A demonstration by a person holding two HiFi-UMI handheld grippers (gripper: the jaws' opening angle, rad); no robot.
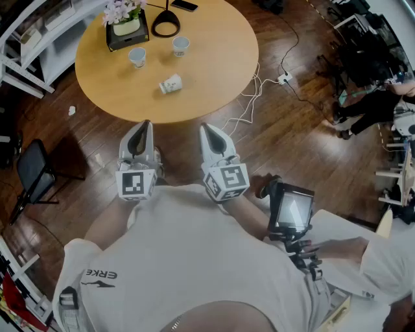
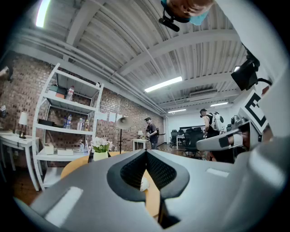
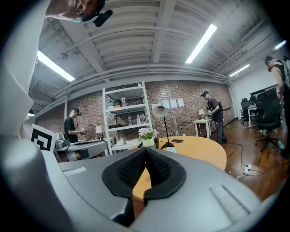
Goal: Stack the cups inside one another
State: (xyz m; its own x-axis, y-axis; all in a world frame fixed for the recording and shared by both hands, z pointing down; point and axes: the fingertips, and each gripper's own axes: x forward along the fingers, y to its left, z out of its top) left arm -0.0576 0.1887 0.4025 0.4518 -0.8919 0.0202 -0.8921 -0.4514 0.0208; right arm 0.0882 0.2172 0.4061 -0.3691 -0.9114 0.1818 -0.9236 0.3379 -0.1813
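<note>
Three small white cups with blue print are on the round wooden table. One cup stands upright at the left, a second cup stands upright to its right, and a third cup lies on its side nearer me. My left gripper and right gripper are both shut and empty, held side by side short of the table's near edge. The lying cup shows just behind the closed jaws in the left gripper view. In the right gripper view one upright cup peeks over the jaws.
A flower pot on a dark box, a black lamp base and a phone sit at the table's far side. White cables trail on the wood floor at the right. A black chair stands at the left; shelving is beyond the table.
</note>
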